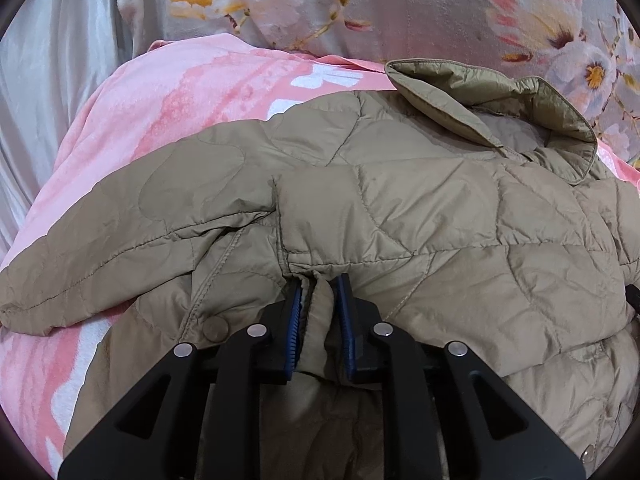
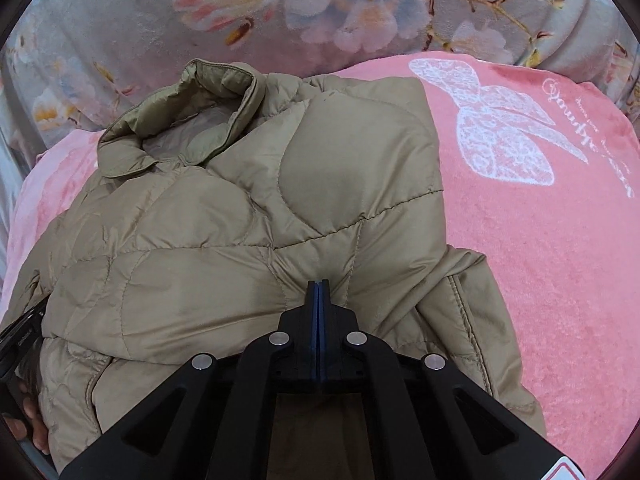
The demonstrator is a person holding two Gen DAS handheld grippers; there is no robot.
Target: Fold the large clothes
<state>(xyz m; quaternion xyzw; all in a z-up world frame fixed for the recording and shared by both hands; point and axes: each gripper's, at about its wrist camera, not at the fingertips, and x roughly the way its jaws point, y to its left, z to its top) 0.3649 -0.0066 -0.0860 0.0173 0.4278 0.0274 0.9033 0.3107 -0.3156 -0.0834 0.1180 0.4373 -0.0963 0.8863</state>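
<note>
Blue pads line both pairs of jaws. On the left gripper (image 1: 318,312) they stand slightly apart with a ridge of khaki fabric between them; the cloth looks loosely caught more than pinched, so I judge this grip to be letting go. The right gripper (image 2: 319,300) has its jaws pressed flat together, tips resting against the jacket (image 2: 248,232) with no fold visibly caught between them.

The step in hand looks like setting down the sleeves or side panels folded in over the jacket's body. The next move calls for freeing the left pads without dragging the layer back, then taking the hem end nearest the grippers and carrying it toward the collar (image 2: 192,108).

The jacket is quilted, puffy and slightly shiny, with curved stitch lines, a snap button (image 1: 215,329) just left of the left gripper, and its collar standing up at the far end. It lies on a pink blanket (image 2: 540,220), and beyond the collar is a grey floral cover (image 2: 120,40).
</note>
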